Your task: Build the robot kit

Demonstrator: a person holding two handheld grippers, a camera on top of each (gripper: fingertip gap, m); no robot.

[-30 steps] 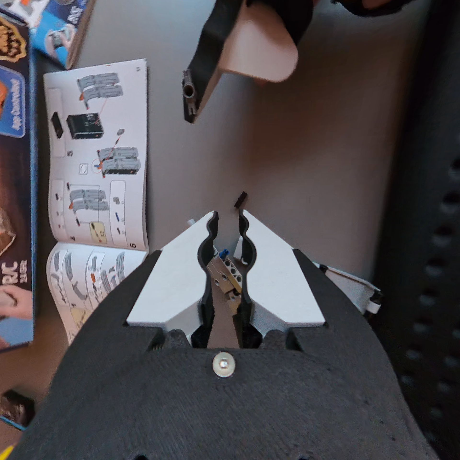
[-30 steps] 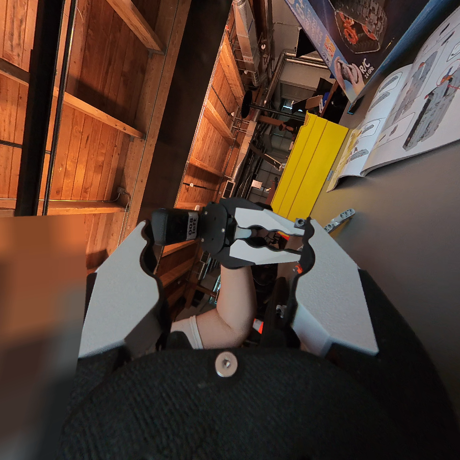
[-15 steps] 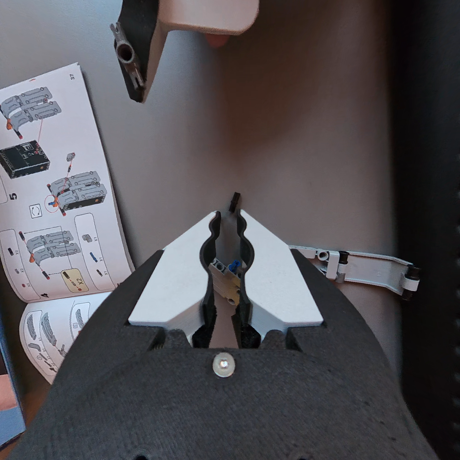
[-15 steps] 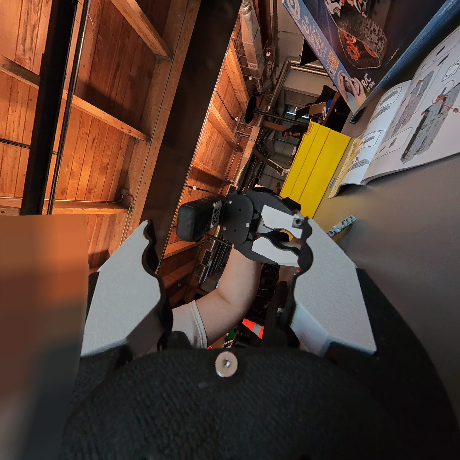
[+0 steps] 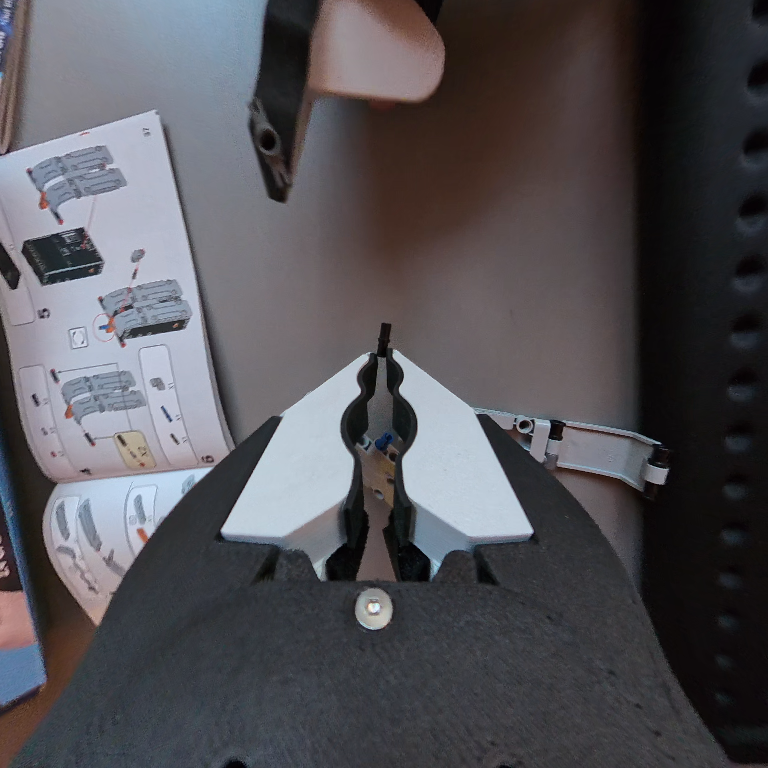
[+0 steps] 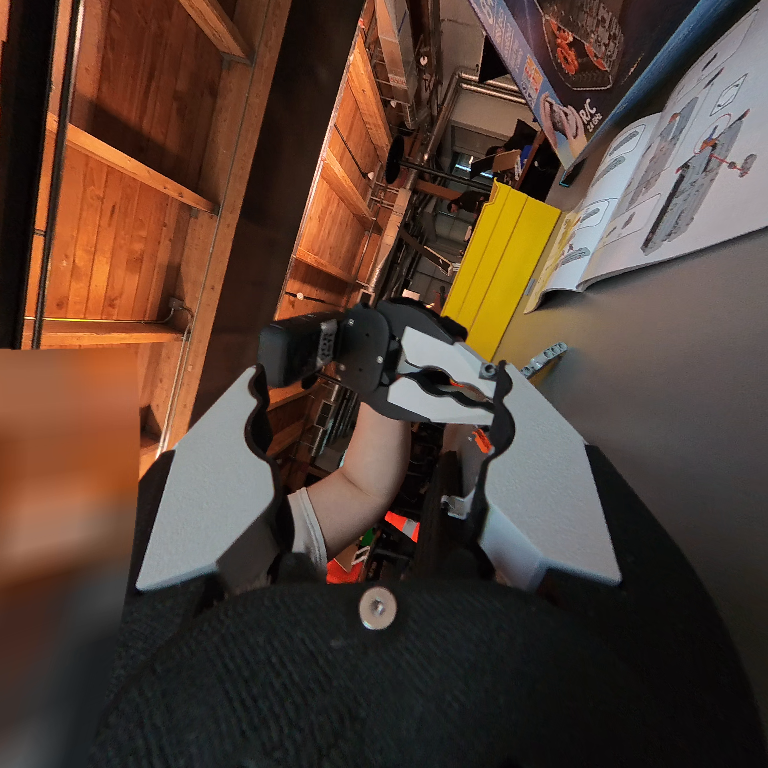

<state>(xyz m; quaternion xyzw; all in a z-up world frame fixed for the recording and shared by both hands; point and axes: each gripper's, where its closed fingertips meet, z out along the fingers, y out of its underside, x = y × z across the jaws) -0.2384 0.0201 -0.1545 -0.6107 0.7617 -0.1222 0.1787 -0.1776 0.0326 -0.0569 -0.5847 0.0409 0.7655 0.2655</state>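
My left gripper (image 5: 380, 355) is nearly closed, and its tips pinch a small black pin (image 5: 384, 336) that sticks out forward, just above the grey table (image 5: 498, 249). Through the gap between its fingers I see a tan and grey brick piece with a blue pin (image 5: 380, 455) below. My right gripper (image 6: 380, 368) is wide open, and a small grey connector (image 6: 487, 369) sits at the tip of its right finger. That finger and the connector (image 5: 268, 143) hang above and to the left in the left wrist view. The left gripper (image 6: 432, 386) shows just beyond the right gripper's fingers.
An open instruction booklet (image 5: 104, 311) lies to the left, beside a blue toy box (image 5: 16, 582). A long white part with black pins (image 5: 582, 449) lies to the right, by a black perforated panel (image 5: 706, 374). A grey beam (image 6: 548, 353) lies near the table edge.
My left gripper moved up to the black pin lying on the table and closed its tips on it; the pin now points straight ahead. The right gripper stayed open and shifted slightly.
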